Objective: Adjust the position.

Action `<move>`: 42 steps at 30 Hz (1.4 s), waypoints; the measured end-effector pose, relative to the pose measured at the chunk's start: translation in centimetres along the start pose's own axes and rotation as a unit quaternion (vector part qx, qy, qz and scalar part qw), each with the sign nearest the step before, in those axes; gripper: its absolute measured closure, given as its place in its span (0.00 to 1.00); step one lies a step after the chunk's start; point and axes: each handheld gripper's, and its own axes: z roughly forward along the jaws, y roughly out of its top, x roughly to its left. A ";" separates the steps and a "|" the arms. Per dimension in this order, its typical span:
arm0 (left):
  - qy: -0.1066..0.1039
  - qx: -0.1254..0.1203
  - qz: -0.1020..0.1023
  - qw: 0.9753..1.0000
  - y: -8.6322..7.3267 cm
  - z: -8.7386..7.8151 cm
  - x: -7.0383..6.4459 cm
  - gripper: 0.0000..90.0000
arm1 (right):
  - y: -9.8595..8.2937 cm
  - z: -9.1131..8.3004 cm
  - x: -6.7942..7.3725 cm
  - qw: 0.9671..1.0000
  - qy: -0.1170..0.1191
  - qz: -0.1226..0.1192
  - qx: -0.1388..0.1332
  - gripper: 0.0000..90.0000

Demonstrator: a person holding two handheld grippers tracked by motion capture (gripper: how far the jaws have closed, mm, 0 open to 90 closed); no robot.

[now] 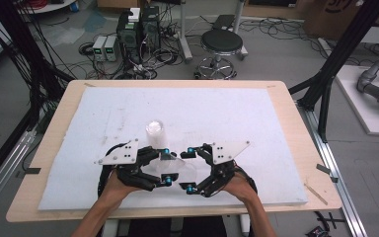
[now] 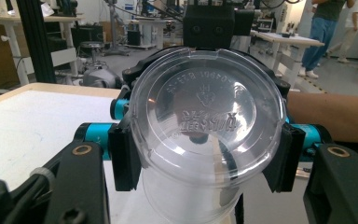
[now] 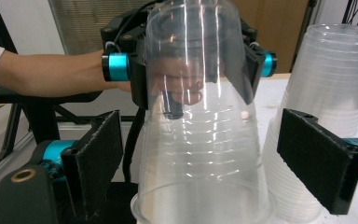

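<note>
A clear plastic cup [image 1: 179,168] lies sideways in the air between my two grippers, just above the white mat. My left gripper [image 1: 167,166] is shut on its narrow base; in the left gripper view the embossed cup [image 2: 207,116] bottom faces the camera, and both pads [image 2: 123,158] press its sides. My right gripper [image 1: 190,169] faces it, open. Its pads [image 3: 324,163] stand either side of the cup [image 3: 200,140] near the wide mouth, a small gap off. The left gripper [image 3: 191,65] shows beyond, clamped on the base.
An upside-down stack of clear cups [image 1: 155,132] stands on the white mat [image 1: 227,113] just behind the left gripper; it is close at the right as the stack [image 3: 328,93] in the right gripper view. A stool [image 1: 221,43] and cabled equipment stand beyond the table.
</note>
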 end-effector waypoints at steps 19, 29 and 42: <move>0.000 0.000 0.000 1.000 -0.1 -0.1 0.3 0.41 | -0.6 0.6 0.2 1.000 -0.021 -0.019 0.002 0.42; 0.016 0.013 -0.001 1.000 0.2 -0.2 0.2 0.14 | -0.7 0.3 0.0 1.000 -0.026 -0.013 0.004 0.42; 0.010 0.210 0.023 0.977 3.2 -1.3 0.2 0.14 | 2.1 0.1 -0.2 0.992 -0.008 -0.024 0.127 0.41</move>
